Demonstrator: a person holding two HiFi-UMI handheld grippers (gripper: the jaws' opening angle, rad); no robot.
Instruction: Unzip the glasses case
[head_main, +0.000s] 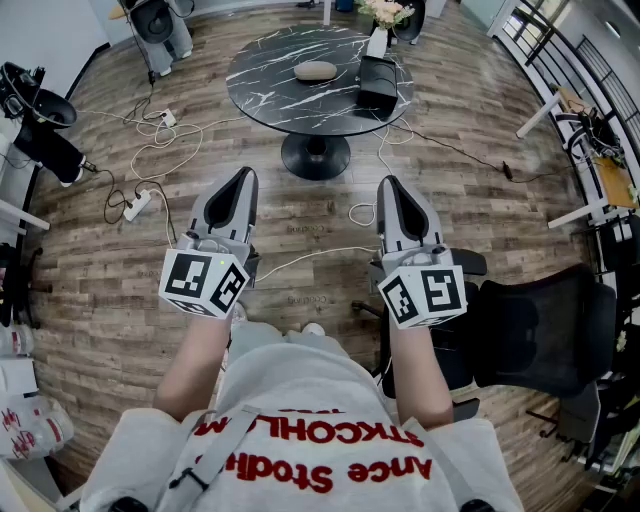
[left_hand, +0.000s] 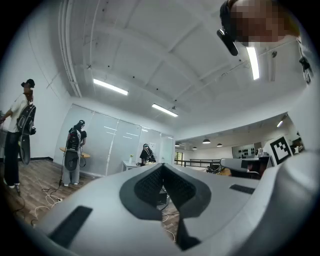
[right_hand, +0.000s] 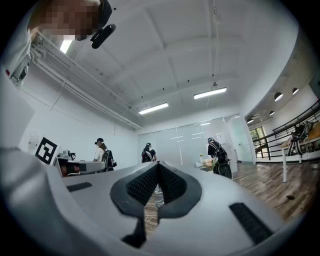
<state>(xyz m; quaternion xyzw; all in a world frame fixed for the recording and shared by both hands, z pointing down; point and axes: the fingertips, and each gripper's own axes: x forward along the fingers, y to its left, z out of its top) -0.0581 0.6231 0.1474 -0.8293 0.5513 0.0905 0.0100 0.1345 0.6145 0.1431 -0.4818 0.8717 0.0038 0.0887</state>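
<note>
A beige oval glasses case (head_main: 315, 71) lies on the round black marble table (head_main: 270, 90) far ahead of me. My left gripper (head_main: 243, 176) and right gripper (head_main: 385, 184) are held side by side close to my body, well short of the table, both pointing toward it. Each is shut with nothing between its jaws. In the left gripper view the left gripper (left_hand: 162, 167) shows its black pads pressed together, and the right gripper (right_hand: 158, 165) looks the same in the right gripper view. Neither gripper view shows the case.
A black box (head_main: 377, 84) and a white vase of flowers (head_main: 379, 25) stand on the table's right side. Cables and a power strip (head_main: 137, 205) trail over the wooden floor. A black office chair (head_main: 530, 335) sits at my right. Several people stand by glass walls.
</note>
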